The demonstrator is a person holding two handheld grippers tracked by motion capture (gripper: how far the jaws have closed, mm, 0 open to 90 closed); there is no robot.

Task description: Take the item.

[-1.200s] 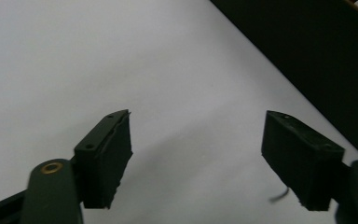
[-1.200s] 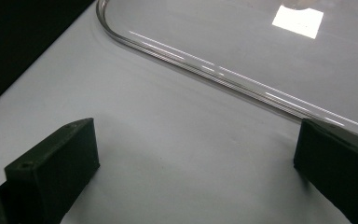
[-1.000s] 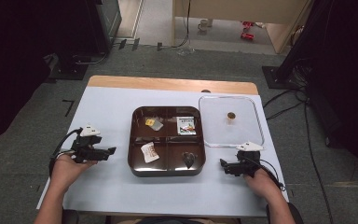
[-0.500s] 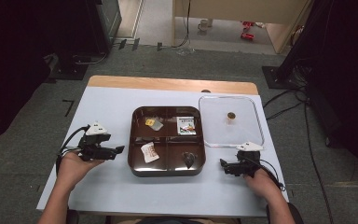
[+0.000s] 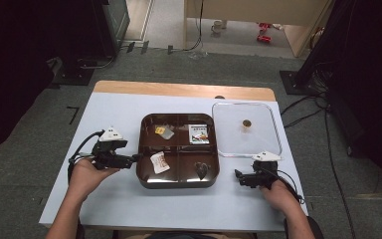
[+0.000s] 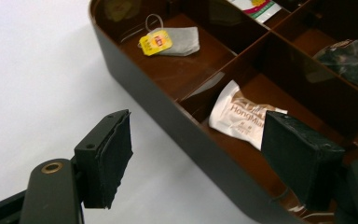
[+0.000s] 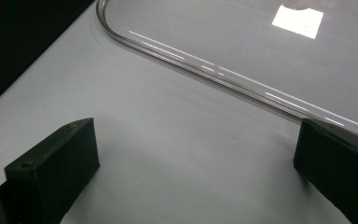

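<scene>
Brown tray point(image 5: 178, 181) sits at the middle of the pale counter point(image 5: 104, 199), with four compartments. Left tool point(image 5: 132, 159) lies at its 9 o'clock, jaws spread wide and holding nothing; in the left gripper view one jaw hangs over the counter and the other over the tray's near-left compartment, the tray wall point(image 6: 168, 121) between them. Right tool point(image 5: 238, 177) rests at the tray's 4 o'clock, jaws wide apart and empty, flat on the counter beside the near rim of a clear lid point(image 5: 273, 129).

Nearest in the tray, a white sachet point(image 5: 159, 162) lies in the near-left compartment and a dark pouch point(image 5: 201, 169) in the near-right. Farther off, a tea bag with a yellow tag point(image 5: 164, 131) lies in the far-left, a printed packet point(image 5: 198, 134) in the far-right. The lid, at the tray's 2 o'clock, carries a small round knob point(image 5: 246, 123).
</scene>
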